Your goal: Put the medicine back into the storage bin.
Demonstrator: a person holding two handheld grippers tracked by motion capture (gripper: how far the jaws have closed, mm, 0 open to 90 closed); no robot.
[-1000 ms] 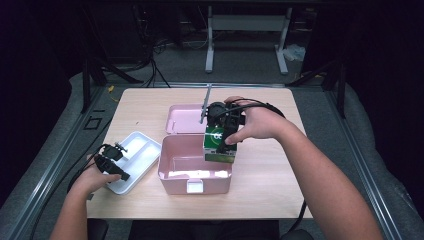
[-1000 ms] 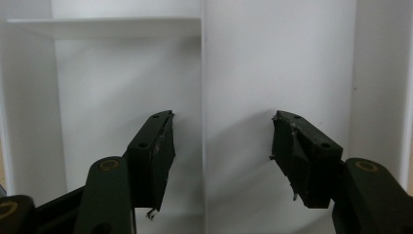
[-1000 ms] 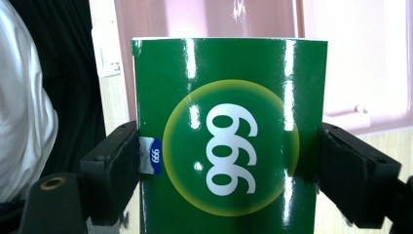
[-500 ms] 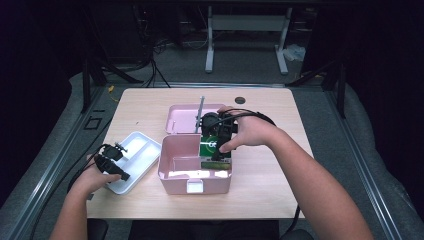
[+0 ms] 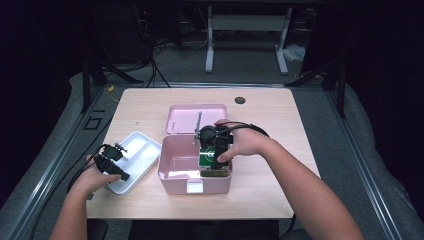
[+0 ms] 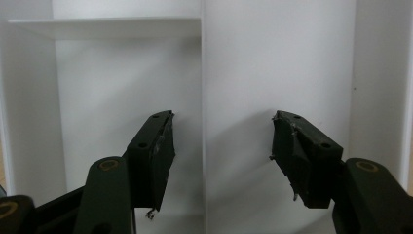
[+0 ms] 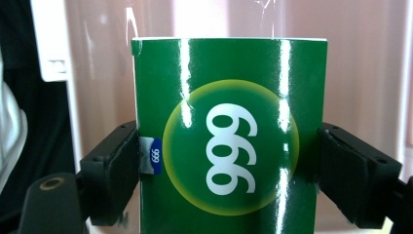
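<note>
A pink box (image 5: 172, 175) stands open mid-table, its lid (image 5: 187, 117) lying flat behind it. My right gripper (image 5: 215, 155) is down inside the box at its right side, shut on a glossy green carton (image 7: 229, 141) printed with a white "999" in a yellow-edged circle; both jaws press its sides. The green carton (image 5: 207, 159) shows just under the hand. My left gripper (image 5: 116, 165) hovers over a white divided tray (image 5: 142, 150) at the left. In the left gripper view its jaws stand apart, with nothing between them, over the tray's dividing wall (image 6: 203, 97).
A small dark round hole (image 5: 240, 100) marks the table's far side. Cables trail from both grippers. Metal rails run along both sides of the table, with a white frame stand (image 5: 245, 30) on the floor beyond. Bare tabletop lies right of the box.
My right gripper has carried the green carton forward and down from above the box's back edge into the box's right side. The left gripper has stayed over the tray.
</note>
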